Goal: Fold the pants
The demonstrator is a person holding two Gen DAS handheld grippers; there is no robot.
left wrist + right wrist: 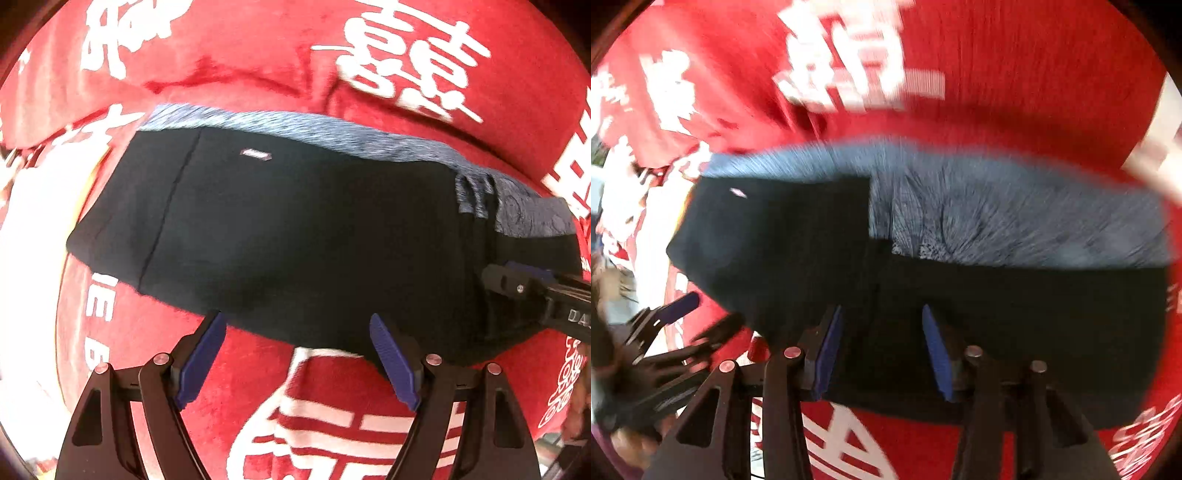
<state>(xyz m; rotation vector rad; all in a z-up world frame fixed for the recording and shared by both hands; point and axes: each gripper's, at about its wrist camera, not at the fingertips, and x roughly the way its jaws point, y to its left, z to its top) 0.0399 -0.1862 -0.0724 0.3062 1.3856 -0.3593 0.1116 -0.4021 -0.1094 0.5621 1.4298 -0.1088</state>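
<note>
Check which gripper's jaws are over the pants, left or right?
The right gripper: its open jaws straddle the dark pants. The left gripper is also open, but has red blanket between its jaws, short of the pants' edge.

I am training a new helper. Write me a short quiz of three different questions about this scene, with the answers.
1. True or false: the left gripper is open.
2. What colour is the blanket under the pants?
3. The strip along the far edge of the pants is: A) blue-grey B) yellow C) green.

Key: 1 true. 2 red, with white characters. 3 A.
</note>
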